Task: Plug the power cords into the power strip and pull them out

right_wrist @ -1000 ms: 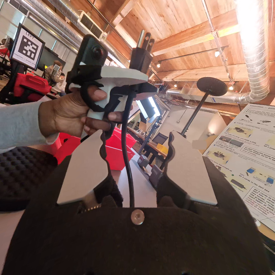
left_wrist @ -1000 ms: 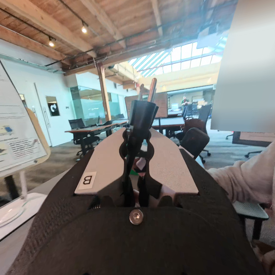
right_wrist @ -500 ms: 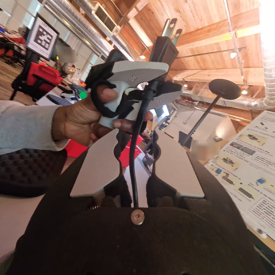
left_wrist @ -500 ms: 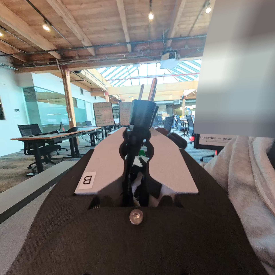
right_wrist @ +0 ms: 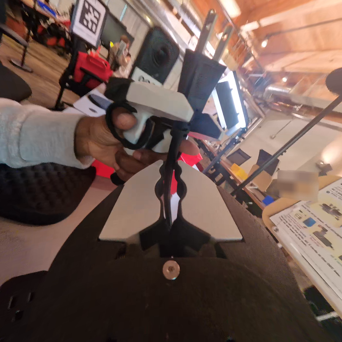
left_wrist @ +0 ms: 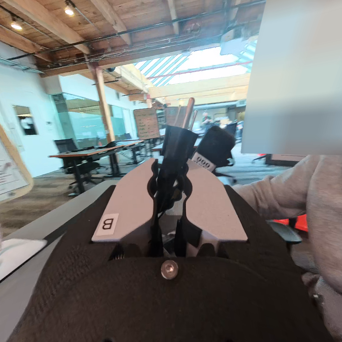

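Holding a black plug (left_wrist: 177,146) upright in the left gripper (left_wrist: 169,177), pressed together on the plug's neck just below the body, prongs pointing up and away toward the ceiling. Trailing down from the plug, a black cord (left_wrist: 157,212) between the two grey fingers (left_wrist: 129,201) and out of sight behind the black gripper body. Marked with a small lettered sticker (left_wrist: 108,224) on the left finger. Showing a grey sleeve (left_wrist: 288,196) at the right edge of the left wrist view, with desks (left_wrist: 92,153) and office chairs well behind.

Pinching the same cord (right_wrist: 169,185) lower down with the right gripper (right_wrist: 170,168), fingertips closed around it just beneath the left gripper (right_wrist: 161,105) as seen in the right wrist view. Gripped by a hand (right_wrist: 103,140), the left gripper's handle, thumb through a black loop, camera (right_wrist: 157,57) mounted on top. Standing above that gripper, the plug (right_wrist: 199,81) with its metal prongs (right_wrist: 207,27) tilted up to the right. Lying along the right edge, a printed instruction sheet (right_wrist: 314,227) on a board; red bins (right_wrist: 92,68) and a black-and-white patterned sign (right_wrist: 89,18) farther back. Resting at the left, a black dimpled pad (right_wrist: 42,190) on the pale counter (right_wrist: 37,246). Blurred throughout, both views, so fine detail cannot be told.
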### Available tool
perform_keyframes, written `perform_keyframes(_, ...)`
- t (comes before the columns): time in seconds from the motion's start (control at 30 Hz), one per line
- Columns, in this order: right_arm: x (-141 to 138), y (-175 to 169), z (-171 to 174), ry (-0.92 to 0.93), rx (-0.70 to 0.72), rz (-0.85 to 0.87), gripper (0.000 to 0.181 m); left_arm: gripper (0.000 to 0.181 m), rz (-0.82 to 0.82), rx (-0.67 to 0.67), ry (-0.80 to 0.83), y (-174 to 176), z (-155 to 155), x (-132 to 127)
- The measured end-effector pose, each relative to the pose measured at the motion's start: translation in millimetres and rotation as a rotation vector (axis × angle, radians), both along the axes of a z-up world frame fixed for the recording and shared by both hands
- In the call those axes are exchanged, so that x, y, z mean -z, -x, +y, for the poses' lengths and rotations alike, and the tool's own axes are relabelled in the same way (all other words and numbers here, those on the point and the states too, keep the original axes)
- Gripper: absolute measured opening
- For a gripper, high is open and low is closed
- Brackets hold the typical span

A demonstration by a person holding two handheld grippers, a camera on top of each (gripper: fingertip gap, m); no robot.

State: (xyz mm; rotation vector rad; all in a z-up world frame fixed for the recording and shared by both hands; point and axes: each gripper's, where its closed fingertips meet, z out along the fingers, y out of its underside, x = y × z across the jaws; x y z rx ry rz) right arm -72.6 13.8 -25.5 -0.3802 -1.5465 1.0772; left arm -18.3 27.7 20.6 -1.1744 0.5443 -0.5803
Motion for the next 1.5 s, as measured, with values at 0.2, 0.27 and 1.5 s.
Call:
perform_keyframes(0.2,26.8,7.3,1.2,-0.133,0.039,-0.144,0.009,0.063,0.355,-0.256,0.02,16.6,-25.5,16.1)
perform_keyframes(0.27,35.1,7.8,-2.8,-0.135,0.011,-0.17,0.009,0.064,0.478,-0.336,0.022,22.9,-33.6,17.2)
perform_keyframes(1.5,-138.0,-114.3,57.1,0.313,-0.371,0.201,0.024,0.063,0.337,-0.453,0.108,20.5,-46.1,69.1)
